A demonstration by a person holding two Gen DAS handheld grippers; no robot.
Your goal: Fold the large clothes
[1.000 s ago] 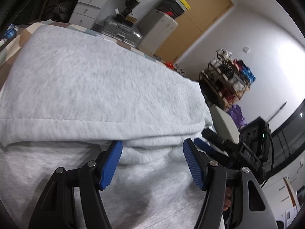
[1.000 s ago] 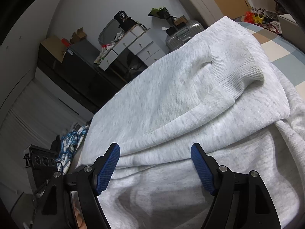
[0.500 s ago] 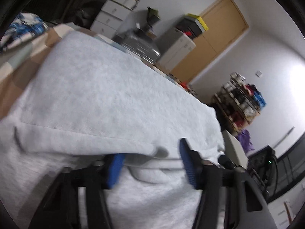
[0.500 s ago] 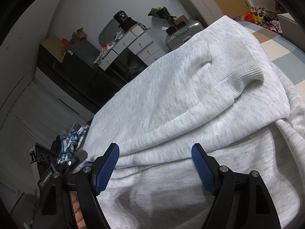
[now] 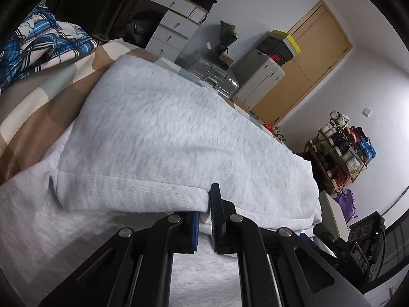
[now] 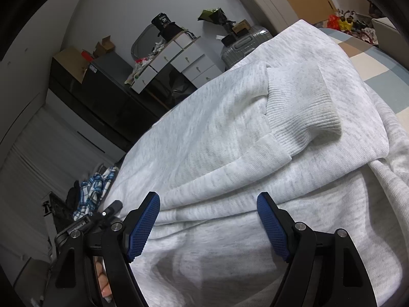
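two claws | left claw (image 5: 204,217) pinching grey sweatshirt (image 5: 166,133) hem | right claw (image 6: 208,220) wide, empty | plaid cloth (image 5: 38,43) beside

left wrist: looking along its claw (image 5: 204,217), close and low over the grey garment (image 5: 166,128) | right wrist: doing likewise, close | both are sharing garment, white drawers (image 6: 189,61), suitcase (image 5: 217,74)

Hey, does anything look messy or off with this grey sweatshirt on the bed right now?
Slightly. On the grey sweatshirt, the ribbed cuff lies angled across the top layer, and loose fabric bunches at the right edge. No damage or stains show.
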